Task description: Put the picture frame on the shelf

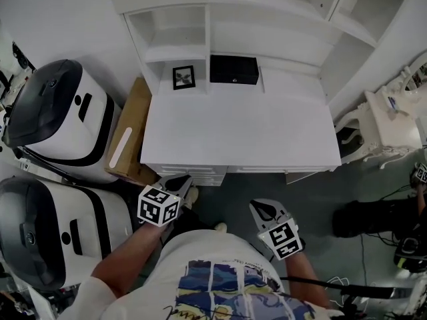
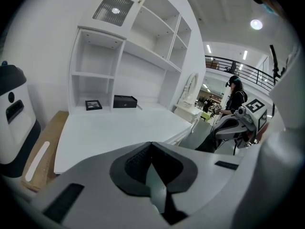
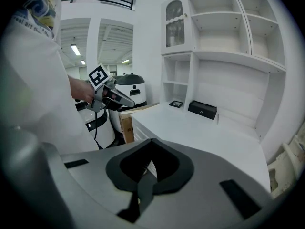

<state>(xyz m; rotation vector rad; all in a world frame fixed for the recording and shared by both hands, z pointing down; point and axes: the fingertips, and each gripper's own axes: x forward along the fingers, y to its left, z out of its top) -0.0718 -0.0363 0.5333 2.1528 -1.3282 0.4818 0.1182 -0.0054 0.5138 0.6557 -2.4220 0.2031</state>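
A small black picture frame (image 1: 183,77) stands in the lowest left cubby of the white shelf unit (image 1: 175,49), at the back left of the white desk (image 1: 240,132). The left gripper view shows the frame (image 2: 93,104) far ahead, and it appears in the right gripper view (image 3: 176,103) too. My left gripper (image 1: 175,181) hovers off the desk's front edge near its left end, jaws shut and empty. My right gripper (image 1: 265,209) is held lower, close to my body, also shut on nothing. Each gripper's own view, left (image 2: 151,144) and right (image 3: 151,142), shows its jaws meeting at the tip.
A black box (image 1: 233,69) sits on the desk right of the frame. A cardboard box (image 1: 130,132) leans at the desk's left side, beside two white-and-black machines (image 1: 60,119). White furniture (image 1: 390,122) and floor cables stand to the right. A person (image 2: 234,97) is far off.
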